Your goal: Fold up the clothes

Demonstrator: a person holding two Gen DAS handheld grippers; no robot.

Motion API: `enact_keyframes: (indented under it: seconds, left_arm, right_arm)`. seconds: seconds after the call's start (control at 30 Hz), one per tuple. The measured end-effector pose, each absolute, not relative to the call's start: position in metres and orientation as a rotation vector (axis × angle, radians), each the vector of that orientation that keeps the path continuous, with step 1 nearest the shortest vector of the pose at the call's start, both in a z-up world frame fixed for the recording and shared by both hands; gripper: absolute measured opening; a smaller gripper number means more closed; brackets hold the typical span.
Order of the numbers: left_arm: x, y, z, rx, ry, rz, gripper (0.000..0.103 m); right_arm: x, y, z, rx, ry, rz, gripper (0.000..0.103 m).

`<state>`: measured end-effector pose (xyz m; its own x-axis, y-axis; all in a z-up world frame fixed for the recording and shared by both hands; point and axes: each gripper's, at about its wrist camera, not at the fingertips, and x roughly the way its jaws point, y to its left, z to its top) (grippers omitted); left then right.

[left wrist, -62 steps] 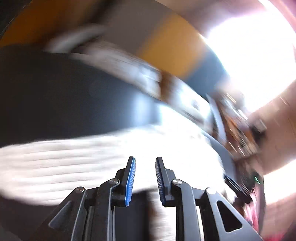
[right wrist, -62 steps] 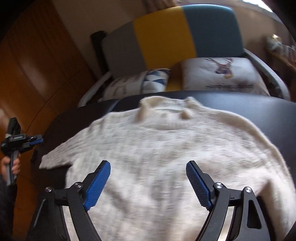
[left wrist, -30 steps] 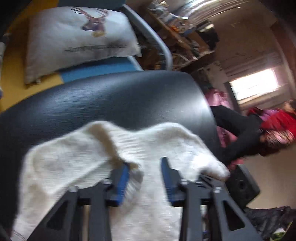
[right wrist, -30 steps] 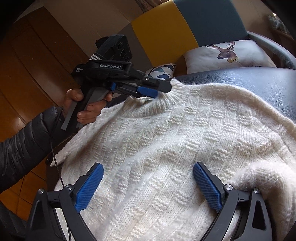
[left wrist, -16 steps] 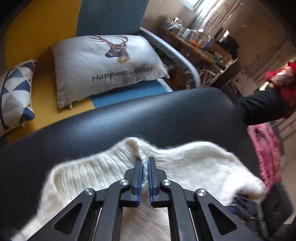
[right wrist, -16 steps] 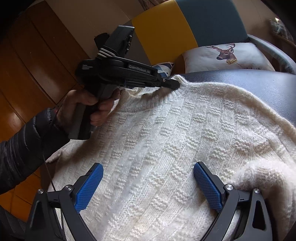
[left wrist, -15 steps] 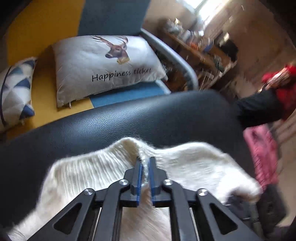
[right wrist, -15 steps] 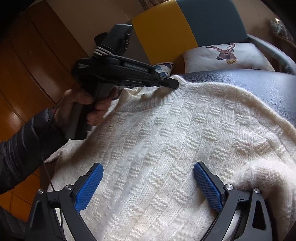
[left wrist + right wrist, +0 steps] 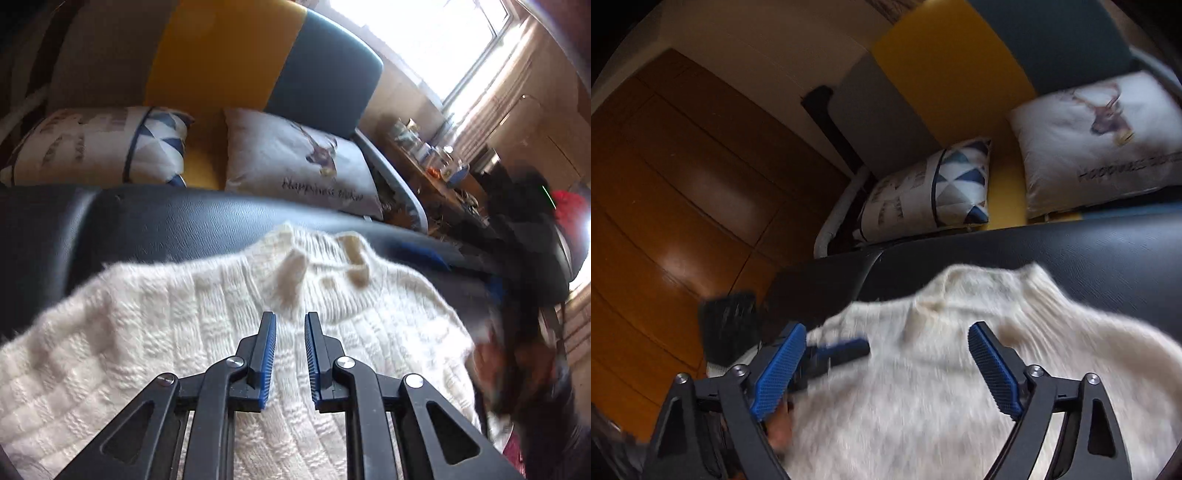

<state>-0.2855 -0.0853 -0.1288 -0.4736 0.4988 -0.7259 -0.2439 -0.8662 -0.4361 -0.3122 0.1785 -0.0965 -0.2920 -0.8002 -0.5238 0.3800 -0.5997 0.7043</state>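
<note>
Your cream cable-knit sweater [image 9: 207, 332] lies spread on the black leather surface [image 9: 177, 225], collar at 12 o'clock. Your left tongs [image 9: 289, 325] stand slightly parted, empty, just short of the collar they were pinching half a second ago. Your right tongs [image 9: 886, 363] gape wide over the body. This looks like smoothing; next, grip an edge cleanly to fold.
</note>
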Motion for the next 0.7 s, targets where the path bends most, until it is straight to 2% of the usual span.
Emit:
enact_keyframes:
  seconds: [0.03,0.2,0.27,0.3,0.33,0.4,0.5,0.7]
  left_arm:
    - [-0.285,-0.085,-0.132,-1.287,-0.36,2.355,0.014]
    - [-0.283,-0.086,-0.147,-1.29,-0.306,2.361,0.014]
    - [-0.282,-0.087,-0.153,-1.29,-0.307,2.36,0.014]
    - [-0.281,-0.089,-0.156,-1.278,-0.318,2.365,0.014]
    - [-0.28,-0.09,-0.159,-1.268,-0.329,2.37,0.014]
    - [-0.282,-0.093,-0.161,-1.27,-0.349,2.373,0.014]
    - [-0.285,-0.102,-0.167,-1.276,-0.419,2.368,0.013]
    - [-0.289,-0.104,-0.164,-1.324,-0.433,2.357,0.013]
  right_arm:
    - [-0.329,0.168,-0.102,1.204,-0.594,-1.942,0.071]
    - [-0.377,0.131,-0.15,1.41,-0.666,-1.781,0.069]
    - [-0.377,0.117,-0.149,1.36,-0.639,-1.754,0.058]
    - [-0.378,0.11,-0.147,1.328,-0.615,-1.758,0.045]
    - [-0.379,0.103,-0.144,1.292,-0.591,-1.777,0.025]
    - [-0.382,0.098,-0.145,1.276,-0.557,-1.818,0.004]
    - [-0.389,0.098,-0.153,1.297,-0.518,-1.884,0.0]
    - [-0.391,0.096,-0.153,1.33,-0.4,-1.979,0.002]
